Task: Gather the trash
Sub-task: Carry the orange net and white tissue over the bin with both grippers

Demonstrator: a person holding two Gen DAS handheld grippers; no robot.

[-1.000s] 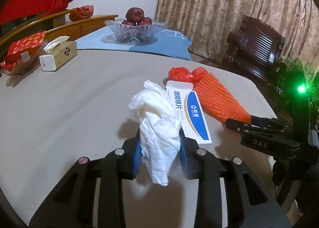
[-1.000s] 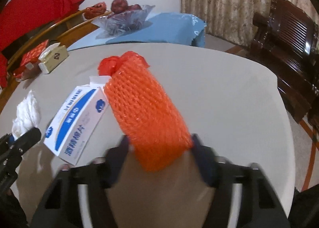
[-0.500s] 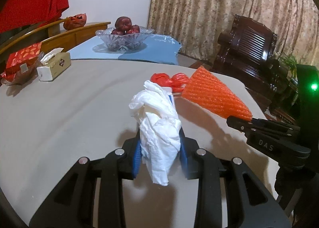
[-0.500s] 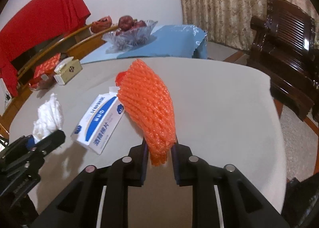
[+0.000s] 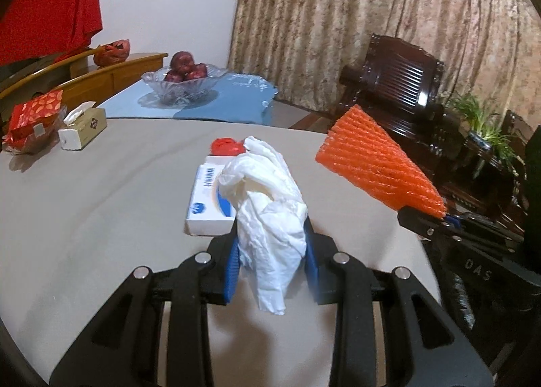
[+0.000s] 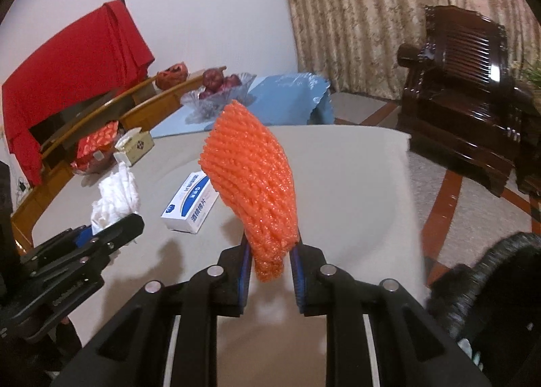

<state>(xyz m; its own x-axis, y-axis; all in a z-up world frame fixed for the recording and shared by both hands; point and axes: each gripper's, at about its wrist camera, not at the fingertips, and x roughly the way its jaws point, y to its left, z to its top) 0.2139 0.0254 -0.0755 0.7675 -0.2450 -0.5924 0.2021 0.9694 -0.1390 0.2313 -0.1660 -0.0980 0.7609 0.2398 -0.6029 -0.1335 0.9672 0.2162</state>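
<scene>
My left gripper [image 5: 272, 251] is shut on a crumpled white tissue [image 5: 268, 204], held above the grey table [image 5: 101, 204]. My right gripper [image 6: 270, 262] is shut on the narrow end of an orange foam fruit net [image 6: 252, 177], lifted clear of the table. The same orange net [image 5: 375, 164] shows at the right of the left wrist view. A white and blue box [image 5: 208, 199] lies flat on the table, with a small red plastic scrap [image 5: 225, 147] just behind it. That box [image 6: 191, 201] sits left of the net in the right wrist view, and the tissue [image 6: 116, 197] is at far left.
A tissue box [image 5: 83, 128] and a red packet [image 5: 32, 120] sit at the table's far left. A glass fruit bowl [image 5: 181, 84] stands on a blue cloth behind. A dark wooden armchair [image 6: 463, 89] stands beyond the table's right edge [image 6: 410, 184].
My right gripper closed on the orange net and lifted it off the table, leaving the red scrap behind. Both grippers rose and pulled back; the tissue stayed gripped in the left.
</scene>
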